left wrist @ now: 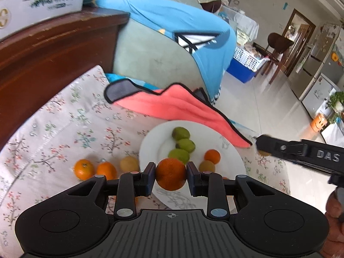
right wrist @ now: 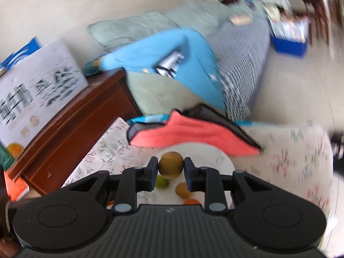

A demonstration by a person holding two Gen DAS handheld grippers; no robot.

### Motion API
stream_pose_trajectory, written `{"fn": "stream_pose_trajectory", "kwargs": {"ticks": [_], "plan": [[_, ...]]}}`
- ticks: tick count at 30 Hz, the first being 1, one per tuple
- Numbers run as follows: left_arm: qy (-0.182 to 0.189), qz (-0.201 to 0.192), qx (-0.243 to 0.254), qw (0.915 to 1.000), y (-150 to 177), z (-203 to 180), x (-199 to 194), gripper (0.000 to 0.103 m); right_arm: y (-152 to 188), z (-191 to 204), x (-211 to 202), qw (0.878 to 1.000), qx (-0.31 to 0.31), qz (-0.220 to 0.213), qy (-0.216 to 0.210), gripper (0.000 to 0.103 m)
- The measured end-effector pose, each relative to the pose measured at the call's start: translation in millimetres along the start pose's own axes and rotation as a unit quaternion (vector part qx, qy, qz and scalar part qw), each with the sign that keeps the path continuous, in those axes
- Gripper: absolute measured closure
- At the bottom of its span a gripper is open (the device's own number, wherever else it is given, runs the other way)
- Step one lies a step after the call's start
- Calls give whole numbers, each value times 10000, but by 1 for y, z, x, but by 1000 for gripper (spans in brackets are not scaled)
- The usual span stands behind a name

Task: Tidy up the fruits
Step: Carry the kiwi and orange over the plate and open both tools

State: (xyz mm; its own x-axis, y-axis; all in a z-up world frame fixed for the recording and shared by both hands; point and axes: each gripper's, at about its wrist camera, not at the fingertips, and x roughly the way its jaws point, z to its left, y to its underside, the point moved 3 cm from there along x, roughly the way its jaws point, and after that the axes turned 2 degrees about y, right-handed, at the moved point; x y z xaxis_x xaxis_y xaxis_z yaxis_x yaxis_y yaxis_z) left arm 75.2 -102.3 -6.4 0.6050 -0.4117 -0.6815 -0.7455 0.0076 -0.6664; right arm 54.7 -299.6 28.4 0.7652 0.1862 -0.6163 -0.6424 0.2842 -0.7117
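Two fruits in the air at once: my left gripper (left wrist: 171, 175) has its fingers clamped on an orange (left wrist: 171, 174), and my right gripper (right wrist: 171, 165) has its fingers pressed to either side of a brownish-yellow round fruit (right wrist: 171, 164), both carried above the white plate (left wrist: 154, 144) on the floral-clothed tabletop (left wrist: 64, 124).

The relation that matters is plate to fingers. From the left fingers the plate lies directly beneath and just ahead, with three green fruits (left wrist: 181, 143) lined up beyond the fingertips, a small orange (left wrist: 212, 156) ahead to the right and a brownish fruit (left wrist: 206, 166) just right of the right-hand finger. From the right fingers the plate sits below too, though that view is blurred. I judge the left gripper the nearer to a free patch of plate, so it should release first, straight down.

Two oranges (left wrist: 94, 169) and a pale yellow fruit (left wrist: 129, 163) lie on the cloth off to the left of the left fingers, not yet collected. A coral-pink cloth (left wrist: 176, 105) overlaps the plate's far rim.
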Motion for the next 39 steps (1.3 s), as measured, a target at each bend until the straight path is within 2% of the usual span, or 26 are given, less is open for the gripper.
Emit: {"fn": "stream_pose_trajectory", "kwargs": {"ticks": [5,14,30,31,35,39], "plan": [[58,183,-26,9998,5,-6,15,75,10,-28,19,9971,632,388,191,77],[7,372,41,9993,12,-16,37,75,23,-41,37,9927,922,714,307,77],[8,347,38,9994,12,-21,42,73,25,-49,47,9905,1081,707,479,74],[13,336,15,9994,12,-20,41,70,25,-50,46,9903,1099,718,464,74],[-67,228,-57,9997,7,-17,35,41,23,-47,44,9909,1089,681,397,73],[-187,222,-8,9996,2,-12,29,36,21,-40,40,9922,1035,637,272,70]]}}
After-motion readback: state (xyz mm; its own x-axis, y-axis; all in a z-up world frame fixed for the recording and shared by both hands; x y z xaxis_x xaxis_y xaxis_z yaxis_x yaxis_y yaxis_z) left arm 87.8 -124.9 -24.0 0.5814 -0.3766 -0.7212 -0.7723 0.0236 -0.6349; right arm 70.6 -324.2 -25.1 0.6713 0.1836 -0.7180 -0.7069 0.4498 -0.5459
